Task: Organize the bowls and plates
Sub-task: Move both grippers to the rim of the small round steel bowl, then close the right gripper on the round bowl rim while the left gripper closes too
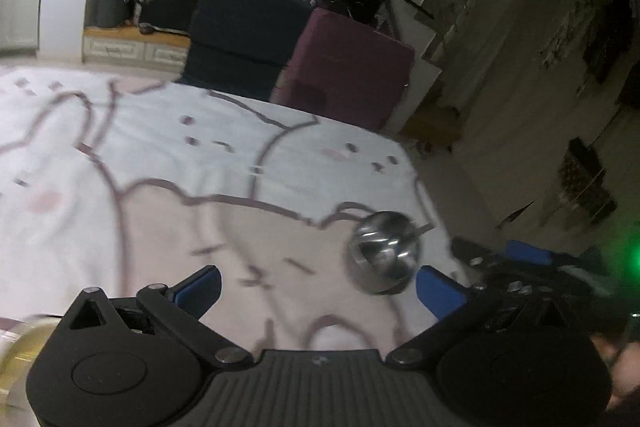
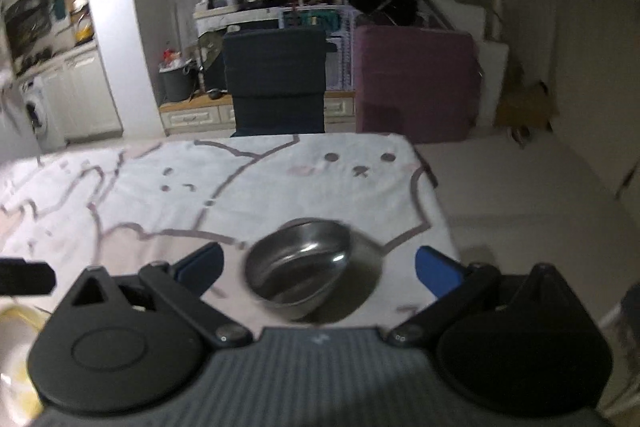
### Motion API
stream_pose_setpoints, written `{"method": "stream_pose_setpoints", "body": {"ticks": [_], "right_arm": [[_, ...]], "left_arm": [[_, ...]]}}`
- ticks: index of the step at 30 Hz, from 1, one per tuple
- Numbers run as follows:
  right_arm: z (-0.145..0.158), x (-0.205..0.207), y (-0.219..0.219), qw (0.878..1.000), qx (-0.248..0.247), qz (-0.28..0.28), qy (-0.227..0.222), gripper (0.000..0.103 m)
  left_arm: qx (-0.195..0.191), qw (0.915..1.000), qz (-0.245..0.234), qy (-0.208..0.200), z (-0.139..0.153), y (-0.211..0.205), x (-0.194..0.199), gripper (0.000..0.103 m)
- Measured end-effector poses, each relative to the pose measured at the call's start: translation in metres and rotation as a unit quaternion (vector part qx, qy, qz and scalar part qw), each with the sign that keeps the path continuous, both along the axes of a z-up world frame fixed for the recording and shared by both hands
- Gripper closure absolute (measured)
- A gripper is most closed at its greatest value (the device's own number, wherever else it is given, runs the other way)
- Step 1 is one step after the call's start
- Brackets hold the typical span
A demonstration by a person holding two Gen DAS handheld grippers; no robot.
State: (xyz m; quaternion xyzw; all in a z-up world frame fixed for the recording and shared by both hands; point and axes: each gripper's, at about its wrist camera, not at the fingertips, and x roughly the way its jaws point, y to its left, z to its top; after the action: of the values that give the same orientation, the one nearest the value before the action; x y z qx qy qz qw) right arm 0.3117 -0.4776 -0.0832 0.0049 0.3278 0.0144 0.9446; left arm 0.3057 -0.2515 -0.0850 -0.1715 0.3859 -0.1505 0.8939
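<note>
Steel bowl (image 2: 298,267) sits alone on the cloth-covered desk (image 2: 280,187), near its right edge. Left tool (image 1: 318,285): jaws wide, empty. Right tool (image 2: 318,267): jaws wide, empty, bowl between them, untouched. No stack visible; organizing looks barely begun.

No text, label or number can be read in either view — everything too blurred.
</note>
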Motion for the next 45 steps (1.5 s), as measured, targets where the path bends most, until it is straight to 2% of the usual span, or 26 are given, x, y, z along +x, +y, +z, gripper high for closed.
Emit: {"method": "stream_pose_setpoints", "body": {"ticks": [3, 5, 7, 9, 13, 15, 18, 21, 22, 24, 25, 29, 31, 36, 39, 45], "right_arm": [[-0.007, 0.026, -0.023, 0.998, -0.027, 0.038, 0.034, 0.001], [-0.012, 0.041, -0.031, 0.997, -0.027, 0.059, 0.046, 0.006], [-0.014, 0.054, -0.038, 0.996, -0.027, 0.072, 0.051, 0.017], [-0.019, 0.068, -0.044, 0.995, -0.026, 0.080, 0.059, 0.025], [-0.036, 0.103, -0.045, 0.990, -0.012, 0.104, 0.093, 0.042], [-0.042, 0.116, -0.042, 0.989, -0.013, 0.107, 0.100, 0.043], [-0.052, 0.133, -0.040, 0.987, 0.003, 0.119, 0.106, 0.043], [-0.064, 0.149, -0.029, 0.983, -0.012, 0.133, 0.128, 0.043], [-0.065, 0.149, -0.022, 0.981, -0.015, 0.140, 0.134, 0.048], [-0.070, 0.152, -0.016, 0.978, -0.017, 0.150, 0.145, 0.060], [-0.071, 0.152, -0.013, 0.977, -0.023, 0.148, 0.149, 0.067], [-0.068, 0.146, -0.004, 0.977, -0.047, 0.144, 0.150, 0.082], [-0.064, 0.141, -0.005, 0.978, -0.049, 0.138, 0.146, 0.092], [-0.055, 0.129, -0.001, 0.981, -0.058, 0.121, 0.141, 0.094], [-0.046, 0.115, 0.000, 0.983, -0.056, 0.107, 0.138, 0.095], [-0.022, 0.088, 0.004, 0.989, -0.042, 0.082, 0.115, 0.095]], "left_arm": [[-0.033, 0.9993, 0.007, 0.012, -0.013, -0.020, 0.012, 0.011], [-0.046, 0.9986, 0.013, 0.025, -0.024, -0.031, 0.021, 0.018], [-0.057, 0.9972, 0.017, 0.045, -0.037, -0.039, 0.031, 0.025], [-0.066, 0.9954, 0.022, 0.066, -0.050, -0.046, 0.041, 0.038], [-0.082, 0.9915, 0.025, 0.098, -0.073, -0.052, 0.061, 0.047], [-0.084, 0.9904, 0.027, 0.106, -0.080, -0.054, 0.069, 0.052], [-0.094, 0.9882, 0.032, 0.117, -0.087, -0.056, 0.078, 0.053], [-0.100, 0.9865, 0.030, 0.126, -0.090, -0.059, 0.084, 0.054], [-0.100, 0.9860, 0.027, 0.130, -0.091, -0.061, 0.087, 0.056], [-0.095, 0.9856, 0.022, 0.138, -0.092, -0.064, 0.089, 0.067], [-0.094, 0.9853, 0.021, 0.142, -0.093, -0.065, 0.089, 0.069], [-0.089, 0.9841, 0.021, 0.153, -0.096, -0.067, 0.089, 0.076], [-0.088, 0.9836, 0.019, 0.156, -0.098, -0.068, 0.088, 0.080], [-0.078, 0.9849, 0.017, 0.153, -0.097, -0.066, 0.084, 0.089], [-0.095, 0.9836, 0.022, 0.152, -0.094, -0.056, 0.081, 0.092], [-0.092, 0.9891, 0.009, 0.115, -0.057, -0.041, 0.072, 0.093]]}}
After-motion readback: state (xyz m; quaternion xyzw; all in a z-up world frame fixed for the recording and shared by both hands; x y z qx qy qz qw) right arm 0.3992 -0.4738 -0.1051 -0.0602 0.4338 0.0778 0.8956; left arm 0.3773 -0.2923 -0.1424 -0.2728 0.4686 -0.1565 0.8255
